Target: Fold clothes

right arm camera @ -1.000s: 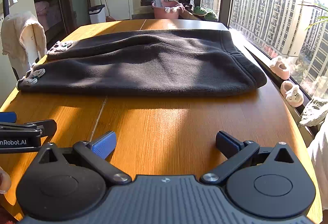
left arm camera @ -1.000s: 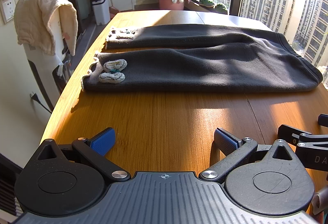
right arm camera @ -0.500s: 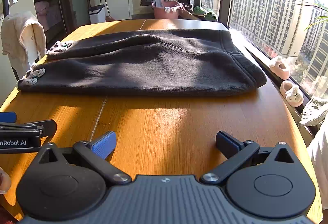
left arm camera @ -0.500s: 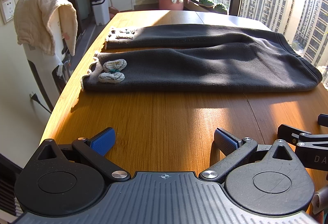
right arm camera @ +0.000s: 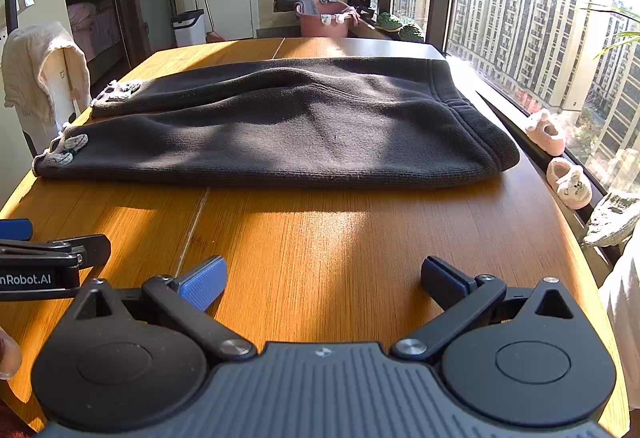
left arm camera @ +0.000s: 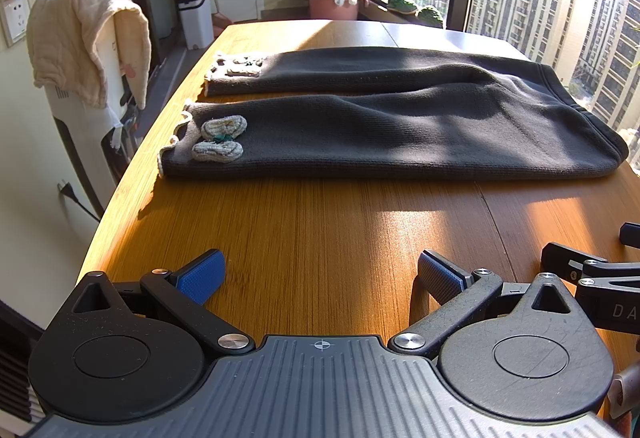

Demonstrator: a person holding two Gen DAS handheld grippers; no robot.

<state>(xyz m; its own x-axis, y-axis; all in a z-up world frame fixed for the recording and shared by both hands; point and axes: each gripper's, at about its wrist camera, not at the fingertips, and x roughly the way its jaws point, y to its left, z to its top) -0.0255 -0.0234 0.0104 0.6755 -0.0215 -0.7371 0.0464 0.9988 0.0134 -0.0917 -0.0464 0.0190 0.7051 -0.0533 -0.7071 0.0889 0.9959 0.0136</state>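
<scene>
Only the right wrist view shows 2 pink slippers [right arm camera: 568, 179].

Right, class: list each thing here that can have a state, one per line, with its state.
dark trousers: spread flat on the table, unfolded, legs side by side
left gripper: open, empty, short of the trousers
right gripper: open, empty
cream towel: draped over a white appliance
white bin: lid shut

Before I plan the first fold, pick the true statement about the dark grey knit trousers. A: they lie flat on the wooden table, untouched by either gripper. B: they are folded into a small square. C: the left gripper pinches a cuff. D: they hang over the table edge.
A: the dark grey knit trousers lie spread flat on the wooden table, while the left gripper and right gripper sit open, short of them.
</scene>
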